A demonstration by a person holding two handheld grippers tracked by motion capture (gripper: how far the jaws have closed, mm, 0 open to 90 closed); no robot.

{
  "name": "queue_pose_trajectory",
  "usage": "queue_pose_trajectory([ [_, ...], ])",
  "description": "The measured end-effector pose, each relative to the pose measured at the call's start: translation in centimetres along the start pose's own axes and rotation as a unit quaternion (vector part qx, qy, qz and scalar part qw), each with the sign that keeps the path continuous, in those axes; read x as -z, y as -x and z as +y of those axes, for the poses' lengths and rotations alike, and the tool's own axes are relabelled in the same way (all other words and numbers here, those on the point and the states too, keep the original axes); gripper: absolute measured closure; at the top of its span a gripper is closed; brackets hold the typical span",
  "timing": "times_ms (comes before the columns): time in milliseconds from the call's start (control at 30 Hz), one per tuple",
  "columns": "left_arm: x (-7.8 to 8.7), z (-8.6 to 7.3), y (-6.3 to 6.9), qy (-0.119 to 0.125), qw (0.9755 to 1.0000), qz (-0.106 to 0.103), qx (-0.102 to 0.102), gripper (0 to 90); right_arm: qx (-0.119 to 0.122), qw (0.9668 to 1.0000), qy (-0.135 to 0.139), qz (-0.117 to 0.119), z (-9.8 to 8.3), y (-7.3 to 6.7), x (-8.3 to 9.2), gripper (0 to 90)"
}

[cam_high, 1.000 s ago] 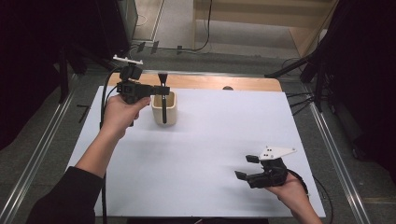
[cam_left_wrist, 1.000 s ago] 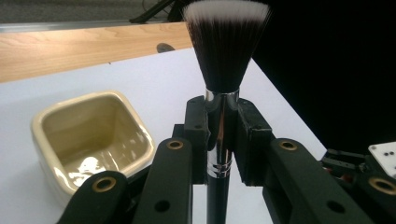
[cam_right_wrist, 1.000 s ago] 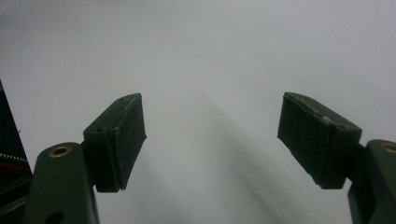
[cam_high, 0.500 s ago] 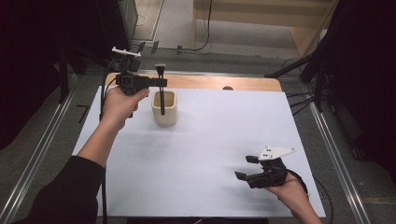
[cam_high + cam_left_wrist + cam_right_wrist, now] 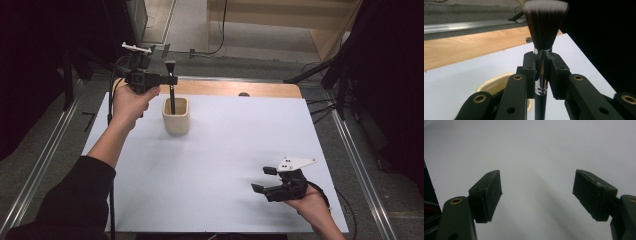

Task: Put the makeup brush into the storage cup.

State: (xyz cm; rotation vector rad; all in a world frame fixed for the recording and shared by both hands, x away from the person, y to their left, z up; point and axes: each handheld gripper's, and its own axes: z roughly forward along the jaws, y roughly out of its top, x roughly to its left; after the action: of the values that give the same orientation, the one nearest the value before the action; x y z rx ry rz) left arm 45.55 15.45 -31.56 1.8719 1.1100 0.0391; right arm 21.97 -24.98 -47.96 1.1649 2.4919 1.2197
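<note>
A makeup brush (image 5: 171,95) is held upright by the left gripper (image 5: 169,80) at the far left of the bench (image 5: 225,165), its fingers (image 5: 529,70) clamped from both sides on the polished metal ferrule. In the left gripper view the brush (image 5: 544,50) is seen as a flat-topped tuft of dark bristles with pale tips, flaring from the shiny ferrule, below which a slim black handle runs down between the matte black finger pads. In the high view the lower end of the handle is seen reaching into the mouth of a cream-coloured cup (image 5: 176,116), a squarish vessel with rounded corners and a smooth, dull surface, which stands on the white sheet covering the bench. The cup's rim (image 5: 496,83) is seen just behind the fingers in the left gripper view. A strip of bare wood (image 5: 260,89) is left showing along the far edge of the bench.

The right gripper (image 5: 264,180) is held low over the near right part of the white sheet, well apart from the cup, with its blocky rubber-faced fingers (image 5: 487,195) spread wide and nothing between them.
</note>
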Motion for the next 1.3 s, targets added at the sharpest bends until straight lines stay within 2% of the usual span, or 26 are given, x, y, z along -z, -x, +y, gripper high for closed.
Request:
queue_pose_trajectory([
  [100,0.1,0.2,-0.4,0.014,0.9998,-0.009,0.008,77.4,0.001,1.0,0.0,-0.001,0.0,0.0,0.0,24.2],
  [167,0.0,0.4,-0.6,0.013,0.9999,-0.002,0.005,77.4,0.001,1.0,0.001,0.0,0.0,0.0,0.0,24.2],
  [333,-0.1,0.6,-0.9,0.023,0.9997,0.001,0.011,77.4,0.003,1.0,0.001,0.0,0.0,-0.1,0.0,24.2],
  [600,-0.6,0.4,-1.0,0.036,0.9989,0.029,-0.006,77.4,0.002,1.0,0.001,-0.001,0.0,-0.1,0.1,24.2],
  [800,-1.1,-0.1,-0.8,0.066,0.9969,0.032,-0.028,77.3,0.004,1.0,0.002,-0.001,0.1,-0.1,0.1,24.2],
  [933,-1.6,-0.5,-1.0,0.063,0.9967,0.04,-0.032,77.3,0.003,1.0,0.002,-0.001,0.1,-0.1,0.1,24.2],
  [1100,-2.2,-1.1,-1.7,0.06,0.997,0.043,-0.021,77.3,0.002,1.0,0.002,0.0,0.1,-0.1,0.1,24.2],
  [1200,-2.5,-1.6,-2.0,0.052,0.9972,0.046,-0.027,77.2,0.003,1.0,0.001,0.0,0.1,0.0,0.1,24.2],
  [1300,-2.7,-1.9,-2.1,0.054,0.9966,0.051,-0.035,77.3,0.002,1.0,0.001,-0.001,0.1,0.0,0.1,24.2],
])
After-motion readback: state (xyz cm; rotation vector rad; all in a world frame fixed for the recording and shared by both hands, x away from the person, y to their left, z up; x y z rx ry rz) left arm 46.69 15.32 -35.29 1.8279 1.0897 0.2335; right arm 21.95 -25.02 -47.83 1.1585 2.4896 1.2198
